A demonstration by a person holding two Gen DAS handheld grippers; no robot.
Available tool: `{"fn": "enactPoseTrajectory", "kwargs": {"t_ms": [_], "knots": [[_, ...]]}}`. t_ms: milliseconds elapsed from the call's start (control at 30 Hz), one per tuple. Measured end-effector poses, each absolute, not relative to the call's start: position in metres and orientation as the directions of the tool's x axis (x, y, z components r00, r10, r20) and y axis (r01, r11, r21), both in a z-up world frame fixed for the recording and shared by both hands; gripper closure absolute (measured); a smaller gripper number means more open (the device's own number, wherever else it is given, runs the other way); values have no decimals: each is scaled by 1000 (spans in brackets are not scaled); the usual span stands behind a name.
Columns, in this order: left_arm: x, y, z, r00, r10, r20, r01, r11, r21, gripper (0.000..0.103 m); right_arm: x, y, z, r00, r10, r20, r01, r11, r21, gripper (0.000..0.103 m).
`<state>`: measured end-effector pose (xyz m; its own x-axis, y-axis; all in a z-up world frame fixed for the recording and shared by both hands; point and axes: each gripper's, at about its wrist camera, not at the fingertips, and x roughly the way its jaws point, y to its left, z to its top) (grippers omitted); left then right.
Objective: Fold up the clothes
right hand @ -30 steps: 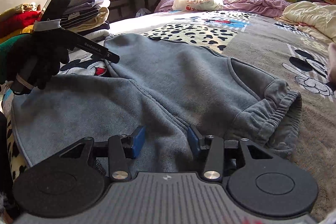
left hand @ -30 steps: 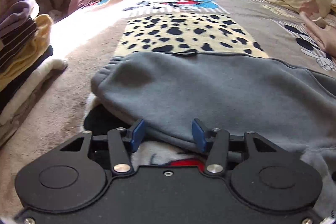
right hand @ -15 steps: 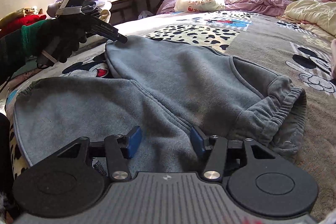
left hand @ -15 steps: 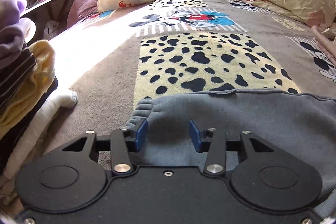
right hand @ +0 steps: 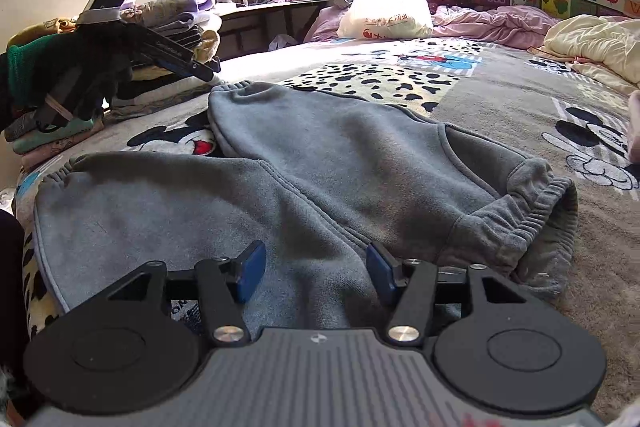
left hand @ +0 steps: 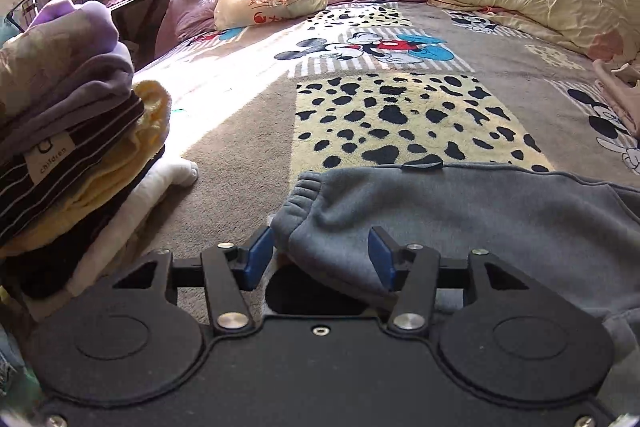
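A stack of folded clothes (left hand: 68, 147) sits at the left edge of the bed (left hand: 248, 131). Beside it the left claw (left hand: 320, 259), jaws wide, hovers at the cuffed leg end of the grey sweatpants (right hand: 320, 163), which lie spread flat across the patterned blanket. A gloved hand (right hand: 84, 71) holds that claw. Farther right, the right claw (right hand: 316, 271), also wide, hangs just above the pants' crotch seam, gripping nothing.

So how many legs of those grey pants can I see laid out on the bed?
2. One leg runs toward the clothes pile, its cuff just below the left claw. The other leg lies nearer, its cuff by the bed's edge.
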<state>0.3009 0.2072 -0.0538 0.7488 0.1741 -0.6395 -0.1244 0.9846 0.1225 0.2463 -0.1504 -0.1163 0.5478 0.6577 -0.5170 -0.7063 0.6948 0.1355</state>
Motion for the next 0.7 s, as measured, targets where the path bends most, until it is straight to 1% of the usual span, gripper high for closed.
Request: {"fn": "enactPoseTrajectory", "kwargs": {"t_ms": [100, 167, 267, 333, 500, 633, 700], "knots": [[239, 202, -45, 766, 193, -614, -61, 971, 230, 48, 227, -162, -103, 599, 653, -464, -706, 704, 79, 47], [200, 200, -45, 778, 202, -595, -20, 954, 298, 48, 212, -172, -92, 631, 650, -424, -711, 703, 18, 47], [145, 197, -49, 798, 173, -578, 47, 937, 346, 47, 193, -188, -80, 683, 624, -379, -693, 718, -68, 47], [112, 192, -57, 812, 149, -564, 101, 917, 387, 47, 182, -198, -78, 713, 593, -375, -673, 728, -129, 47], [55, 173, -90, 825, 97, -557, 264, 805, 531, 47, 135, -211, -86, 749, 517, -414, -652, 684, -326, 47], [42, 160, -121, 812, 121, -571, 369, 653, 662, 47, 102, -206, -104, 776, 458, -434, -631, 594, -500, 47], [42, 155, -135, 809, 159, -566, 401, 554, 730, 47, 97, -201, -113, 785, 429, -447, -619, 562, -549, 47]]}}
